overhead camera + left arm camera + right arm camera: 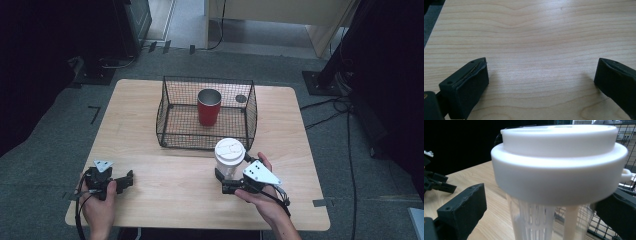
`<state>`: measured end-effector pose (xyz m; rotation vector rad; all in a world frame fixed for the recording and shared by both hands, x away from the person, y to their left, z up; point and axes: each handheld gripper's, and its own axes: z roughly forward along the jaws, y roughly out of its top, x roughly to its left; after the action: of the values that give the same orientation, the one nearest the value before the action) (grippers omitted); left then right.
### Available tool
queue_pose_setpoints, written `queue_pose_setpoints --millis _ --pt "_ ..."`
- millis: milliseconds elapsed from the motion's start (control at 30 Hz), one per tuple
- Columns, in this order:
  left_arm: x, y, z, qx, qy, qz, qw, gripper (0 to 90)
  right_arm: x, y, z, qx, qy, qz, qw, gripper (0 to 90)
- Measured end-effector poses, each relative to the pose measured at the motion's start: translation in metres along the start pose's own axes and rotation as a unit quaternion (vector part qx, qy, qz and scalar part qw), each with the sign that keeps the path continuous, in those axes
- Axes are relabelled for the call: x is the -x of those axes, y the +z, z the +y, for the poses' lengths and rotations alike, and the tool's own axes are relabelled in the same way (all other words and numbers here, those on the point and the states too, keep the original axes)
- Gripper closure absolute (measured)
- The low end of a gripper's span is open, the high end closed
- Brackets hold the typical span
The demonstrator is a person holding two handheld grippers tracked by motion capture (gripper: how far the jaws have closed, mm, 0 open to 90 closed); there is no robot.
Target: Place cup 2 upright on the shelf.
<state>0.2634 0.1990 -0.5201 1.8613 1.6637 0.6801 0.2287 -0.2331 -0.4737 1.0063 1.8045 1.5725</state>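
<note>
Pale wooden table (150,200) on grey carpet, with both hands low at its near edge: left gripper (131,177) resting flat on bare wood, jaws wide apart and empty; right gripper (220,181) levelled at a clear tumbler (229,157), jaws spread either side of its body, contact impossible to tell. Stood just in front of a black wire basket (167,107) holding an upright red metal cup (208,107). Topped with a broad white lid, a slotted white insert visible through its wall.

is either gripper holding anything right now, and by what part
The left gripper is open over bare table, holding nothing. The right gripper straddles the clear body of the white-lidded bottle below its lid, but the left jaw stands off, so a grip cannot be told.
</note>
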Motion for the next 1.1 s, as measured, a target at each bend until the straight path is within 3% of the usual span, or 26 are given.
queue_pose_setpoints --millis 300,567,800,1100 --pt "0.000 0.000 0.000 0.000 0.000 0.000 1.0000 0.0 0.000 0.011 0.003 0.005 -0.001 -0.023 0.9997 0.8" --pt "0.000 0.000 0.000 0.000 0.000 0.000 1.0000 0.0 -0.002 0.022 0.006 0.011 -0.008 -0.048 0.9987 7.3" --pt "0.000 0.000 0.000 0.000 0.000 0.000 1.0000 0.0 -0.004 0.027 0.006 0.011 -0.013 -0.060 0.9981 13.9" --pt "0.000 0.000 0.000 0.000 0.000 0.000 1.0000 0.0 -0.003 0.025 0.006 0.009 -0.009 -0.061 0.9981 14.3"
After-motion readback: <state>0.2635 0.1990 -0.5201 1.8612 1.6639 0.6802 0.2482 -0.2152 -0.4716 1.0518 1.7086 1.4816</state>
